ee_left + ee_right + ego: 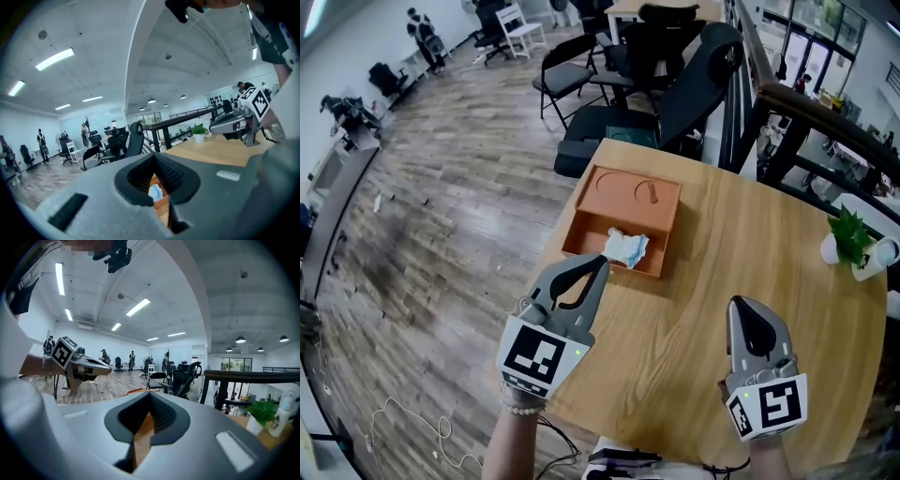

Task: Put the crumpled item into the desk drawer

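Note:
A crumpled white and pale-blue item (626,247) lies inside the pulled-out drawer (578,231) of a small orange desk organiser (630,191) on the round wooden table (741,234). My left gripper (599,262) hangs raised just in front of the drawer, jaws shut with nothing between them. Through the gap under its jaws (154,157), the left gripper view shows the crumpled item (155,191) below. My right gripper (741,306) is over the table to the right, well apart from the drawer, shut and empty. In its own view the right gripper (150,397) points level across the table.
A potted green plant (847,234) and a white bottle (879,255) stand at the table's right edge. Black folding and office chairs (572,70) crowd the floor behind the table. A dark railing (806,103) runs at the back right. Wooden floor lies to the left.

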Motion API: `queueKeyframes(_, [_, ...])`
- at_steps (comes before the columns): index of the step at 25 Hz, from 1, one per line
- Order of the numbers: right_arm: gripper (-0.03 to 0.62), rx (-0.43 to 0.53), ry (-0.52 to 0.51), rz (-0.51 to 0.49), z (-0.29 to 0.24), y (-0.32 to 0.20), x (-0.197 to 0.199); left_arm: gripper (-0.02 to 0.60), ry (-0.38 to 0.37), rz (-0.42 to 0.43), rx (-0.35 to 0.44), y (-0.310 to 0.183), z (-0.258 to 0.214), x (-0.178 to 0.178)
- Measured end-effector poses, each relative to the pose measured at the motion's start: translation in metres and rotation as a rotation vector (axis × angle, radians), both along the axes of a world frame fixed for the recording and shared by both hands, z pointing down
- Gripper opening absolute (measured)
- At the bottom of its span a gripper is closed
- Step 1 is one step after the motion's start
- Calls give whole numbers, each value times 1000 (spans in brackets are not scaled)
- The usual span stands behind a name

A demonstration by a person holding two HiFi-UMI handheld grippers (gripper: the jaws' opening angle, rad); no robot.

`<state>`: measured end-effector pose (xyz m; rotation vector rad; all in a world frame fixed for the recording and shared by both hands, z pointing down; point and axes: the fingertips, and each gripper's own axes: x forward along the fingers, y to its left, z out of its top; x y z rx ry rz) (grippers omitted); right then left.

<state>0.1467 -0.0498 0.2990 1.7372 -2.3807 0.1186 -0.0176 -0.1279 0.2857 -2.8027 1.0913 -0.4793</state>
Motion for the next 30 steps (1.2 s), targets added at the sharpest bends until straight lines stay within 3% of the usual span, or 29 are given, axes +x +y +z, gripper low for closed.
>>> queueKeyframes(5, [8, 53, 44, -57, -28, 31, 0, 0, 47, -49, 94, 54, -49, 1])
queueKeyframes(9, [7, 89, 115, -136, -49, 61, -7, 0, -54, -76, 138, 98, -68, 3])
queueKeyframes(12, [8, 108, 103, -179, -66, 78, -6, 0, -81, -84, 127, 127, -77, 9])
queueKeyframes(21, [7, 171, 68, -241, -101, 123, -3, 0, -22, -106, 110, 200, -95, 21])
queueKeyframes(25, [7, 178, 97, -270, -100, 139, -4, 0, 6, -96, 95, 224, -91, 22])
queueKeyframes(30, [7, 165, 100, -273, -93, 146, 0, 0, -12, -74, 79, 242, -77, 25])
